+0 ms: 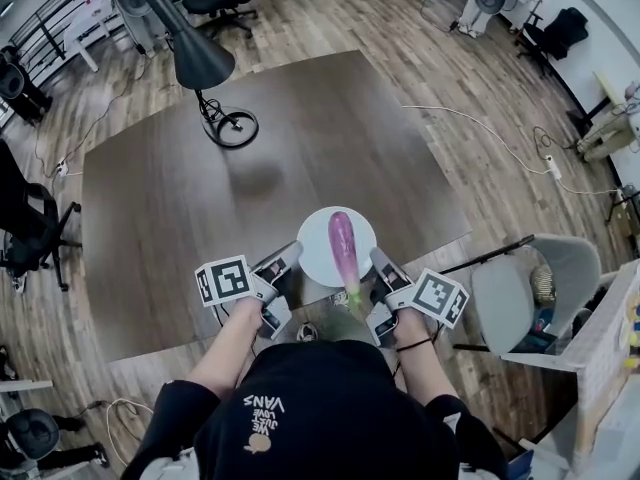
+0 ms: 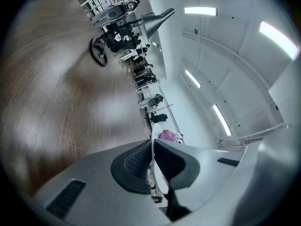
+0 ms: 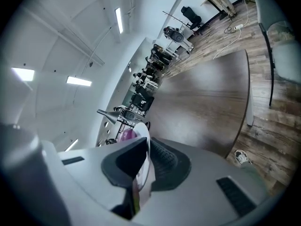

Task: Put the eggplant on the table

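1. Purple long eggplant [image 1: 342, 243] lies on round white plate [image 1: 312, 248], over dark wooden tabletop's [image 1: 200, 188] near edge.
2. Clamped tight on plate rim: left tongs [image 1: 284, 259], right tongs [image 1: 381, 261].
3. Carrying step; next, lower plate level.

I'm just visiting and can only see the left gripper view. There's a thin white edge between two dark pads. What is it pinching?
Observer: That edge is the rim of a round white plate. The left gripper is shut on the plate's left side.
Operator: And the pink lump peeking up behind the edge?
Observer: A purple eggplant. It lies lengthwise across the plate, with its green stem end toward the person.
Operator: Is one gripper holding all that alone?
Observer: No. The right gripper is shut on the opposite rim, so the plate hangs between the two.
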